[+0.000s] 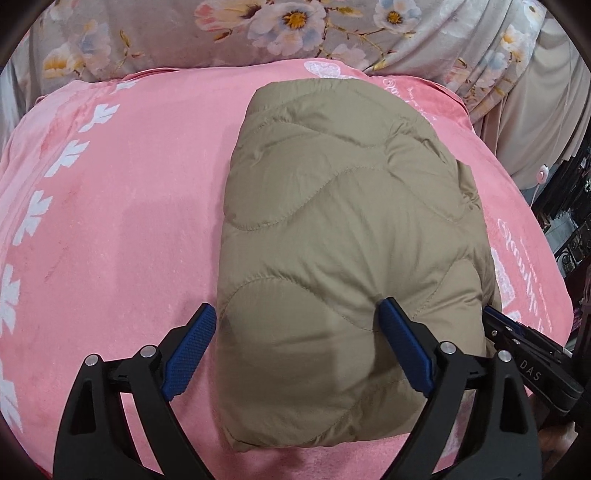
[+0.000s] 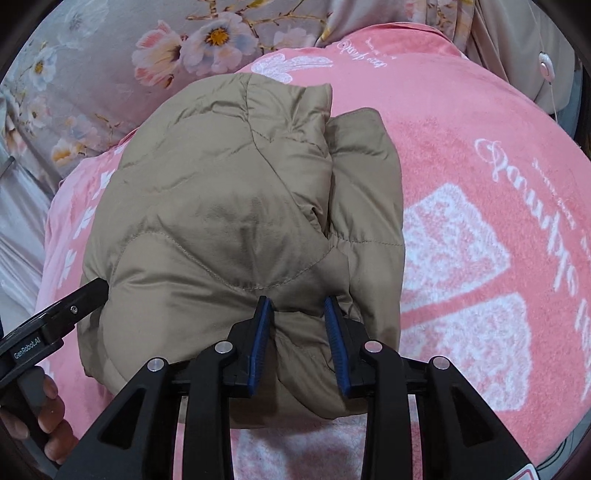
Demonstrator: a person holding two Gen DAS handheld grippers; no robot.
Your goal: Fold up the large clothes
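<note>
A tan quilted puffer jacket (image 1: pixel 343 221) lies folded into a thick bundle on the pink blanket (image 1: pixel 122 206). My left gripper (image 1: pixel 297 314) is open, its blue pads straddling the bundle's near left corner, the right pad pressing into the fabric. In the right wrist view the jacket (image 2: pixel 221 206) shows its stacked folded layers on the right side. My right gripper (image 2: pixel 297 306) is shut on a bunched fold at the bundle's near right edge. The right gripper also shows at the right edge of the left wrist view (image 1: pixel 524 339), and the left gripper at the left edge of the right wrist view (image 2: pixel 55 317).
The pink blanket (image 2: pixel 480 184) with white prints covers the bed. A grey floral cover (image 1: pixel 221 33) lies behind it. Beige curtains (image 1: pixel 546 110) and a white cord switch (image 1: pixel 543 173) are at the right. Dark furniture (image 1: pixel 572 229) stands off the bed's right edge.
</note>
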